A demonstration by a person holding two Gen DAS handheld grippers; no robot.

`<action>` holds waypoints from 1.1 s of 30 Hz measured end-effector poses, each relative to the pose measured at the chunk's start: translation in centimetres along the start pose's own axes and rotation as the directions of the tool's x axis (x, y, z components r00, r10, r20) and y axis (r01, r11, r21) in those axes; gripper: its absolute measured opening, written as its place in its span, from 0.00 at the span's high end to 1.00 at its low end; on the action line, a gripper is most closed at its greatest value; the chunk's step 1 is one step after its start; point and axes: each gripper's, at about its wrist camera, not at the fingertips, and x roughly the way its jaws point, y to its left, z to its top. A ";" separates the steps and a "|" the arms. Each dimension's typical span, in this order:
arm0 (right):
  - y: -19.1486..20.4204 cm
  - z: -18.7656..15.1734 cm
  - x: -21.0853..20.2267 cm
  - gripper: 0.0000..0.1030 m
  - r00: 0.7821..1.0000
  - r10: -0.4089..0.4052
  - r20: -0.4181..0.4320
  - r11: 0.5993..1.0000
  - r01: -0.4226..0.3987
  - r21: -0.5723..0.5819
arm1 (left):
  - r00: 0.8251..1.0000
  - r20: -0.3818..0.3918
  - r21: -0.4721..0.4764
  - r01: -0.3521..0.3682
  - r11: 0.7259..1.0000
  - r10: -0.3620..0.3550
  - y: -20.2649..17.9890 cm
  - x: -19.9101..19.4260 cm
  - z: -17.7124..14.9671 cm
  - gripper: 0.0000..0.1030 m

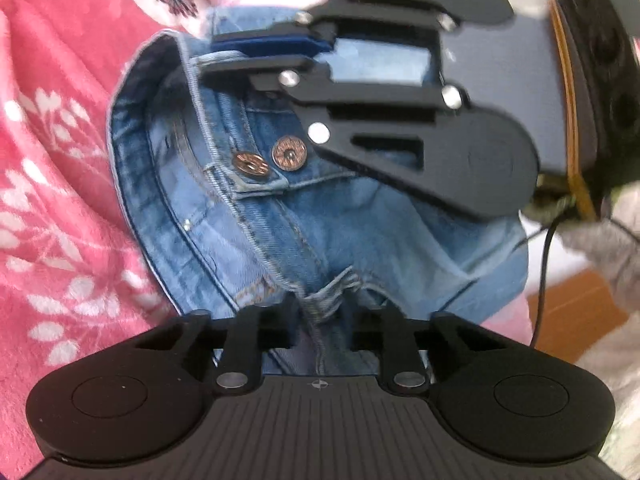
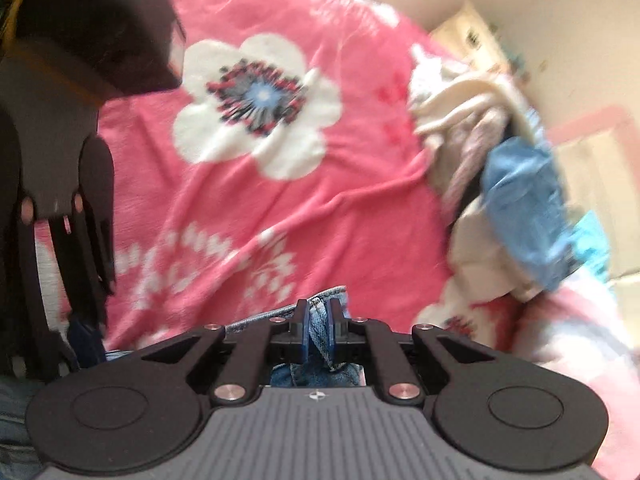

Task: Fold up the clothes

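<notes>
Blue jeans (image 1: 304, 216) lie bunched on a pink blanket, waistband and two copper buttons (image 1: 288, 153) facing up. My left gripper (image 1: 324, 314) sits at the bottom of the left wrist view, shut on a raised denim fold near the fly. My right gripper (image 1: 218, 51) reaches in from the upper right and pinches the waistband edge between its blue pads. In the right wrist view the right gripper (image 2: 320, 330) is shut on a strip of the jeans (image 2: 328, 378). The left gripper (image 2: 86, 280) hangs dark at the left edge there.
The pink floral blanket (image 2: 320, 220) covers the bed. A loose pile of cream, grey and blue clothes (image 2: 500, 184) lies at the right near a cream wall (image 2: 520, 20). A grey sleeve (image 1: 608, 256) and a black cable (image 1: 542, 280) show at the right.
</notes>
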 end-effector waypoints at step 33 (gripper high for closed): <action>-11.2 28.9 15.2 0.69 0.903 -0.083 0.420 0.967 -0.029 0.255 | 0.395 0.513 -0.532 -0.550 0.643 0.762 7.0 -38.6 1.5 0.72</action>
